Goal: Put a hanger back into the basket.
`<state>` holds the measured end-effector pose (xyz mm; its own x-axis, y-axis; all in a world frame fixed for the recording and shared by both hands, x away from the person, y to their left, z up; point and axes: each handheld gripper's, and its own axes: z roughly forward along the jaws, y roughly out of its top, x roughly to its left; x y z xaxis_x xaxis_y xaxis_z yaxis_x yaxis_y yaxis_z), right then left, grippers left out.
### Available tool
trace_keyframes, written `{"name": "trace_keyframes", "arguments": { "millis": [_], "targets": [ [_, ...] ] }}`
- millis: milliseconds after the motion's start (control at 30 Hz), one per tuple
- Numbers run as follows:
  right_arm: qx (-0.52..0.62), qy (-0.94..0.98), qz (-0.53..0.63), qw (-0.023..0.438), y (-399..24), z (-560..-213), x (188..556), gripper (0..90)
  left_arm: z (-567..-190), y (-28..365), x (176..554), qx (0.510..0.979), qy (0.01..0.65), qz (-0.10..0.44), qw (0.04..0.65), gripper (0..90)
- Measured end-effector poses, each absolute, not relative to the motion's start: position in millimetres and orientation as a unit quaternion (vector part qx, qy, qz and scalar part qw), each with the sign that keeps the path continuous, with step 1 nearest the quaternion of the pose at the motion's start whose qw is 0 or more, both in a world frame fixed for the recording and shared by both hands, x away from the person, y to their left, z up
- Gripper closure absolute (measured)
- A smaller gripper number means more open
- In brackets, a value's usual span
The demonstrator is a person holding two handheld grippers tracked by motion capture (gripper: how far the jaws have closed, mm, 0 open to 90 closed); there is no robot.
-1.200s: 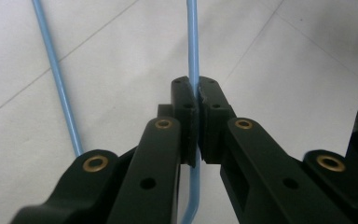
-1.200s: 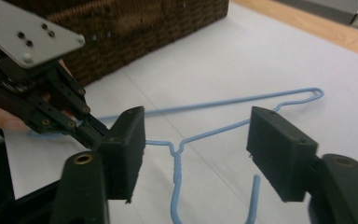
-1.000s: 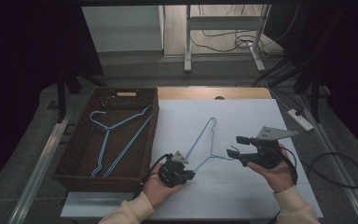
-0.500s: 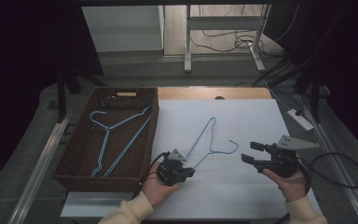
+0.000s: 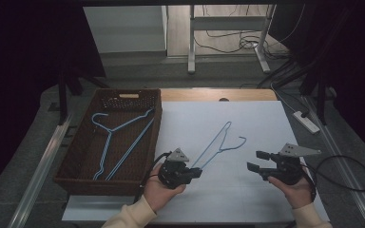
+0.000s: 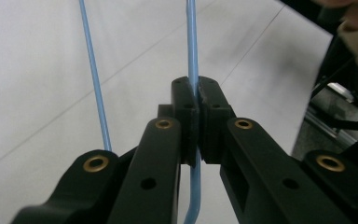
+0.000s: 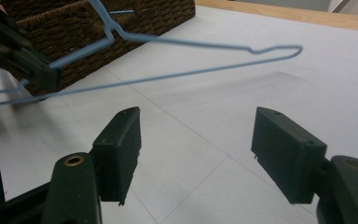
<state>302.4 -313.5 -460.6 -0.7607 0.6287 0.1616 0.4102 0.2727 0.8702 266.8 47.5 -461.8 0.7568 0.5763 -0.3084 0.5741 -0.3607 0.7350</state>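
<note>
Hanger (image 5: 217,144), blue wire, one piece. Position: over the white sheet (image 5: 247,118) on the table, slanting from the near left to the far right, hook end toward the right. One wire near its lower corner is pinched in the left gripper (image 5: 196,172); the left gripper view shows the two black jaws pressed tight together on that wire, with a second arm of the hanger (image 6: 93,79) running free to one side. In the right gripper view the hanger (image 7: 177,56) hangs above the sheet with its shadow well below it, so it appears lifted clear rather than lying flat.

Change since a second ago: the right gripper (image 5: 255,160), then at the hook end of the hanger, has drawn back toward the person and lower; it now sits apart from the wire, jaws wide and holding nothing. The left hand has risen a little with its load. Reading: the hanger has passed to one-handed carry, and the next stretch of work falls to the left side.

Basket (image 5: 76,156), brown wicker, rectangular, at the left of the sheet. Contents: two more blue hangers (image 5: 119,137) lying crossed on its floor. Likely destination for the held piece.

Surroundings: power strip (image 5: 306,122) off the far right corner of the table; cables (image 5: 228,42) on the floor beyond.
</note>
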Motion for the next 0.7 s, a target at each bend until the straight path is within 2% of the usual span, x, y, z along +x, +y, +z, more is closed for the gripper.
{"name": "trace_keyframes", "arguments": {
  "millis": [300, 700],
  "targets": [
    [0.327, 0.796, 0.498, 0.105, -311, -464, 303, 34.0, -426, 67, 267, 0.8, 0.346, -0.017, 0.491, 86.8],
    [0.328, 0.801, 0.489, 0.106, -308, -468, 304, 34.0, -389, 117, 275, 0.769, 0.356, -0.006, 0.531, 86.8]
  ]
}}
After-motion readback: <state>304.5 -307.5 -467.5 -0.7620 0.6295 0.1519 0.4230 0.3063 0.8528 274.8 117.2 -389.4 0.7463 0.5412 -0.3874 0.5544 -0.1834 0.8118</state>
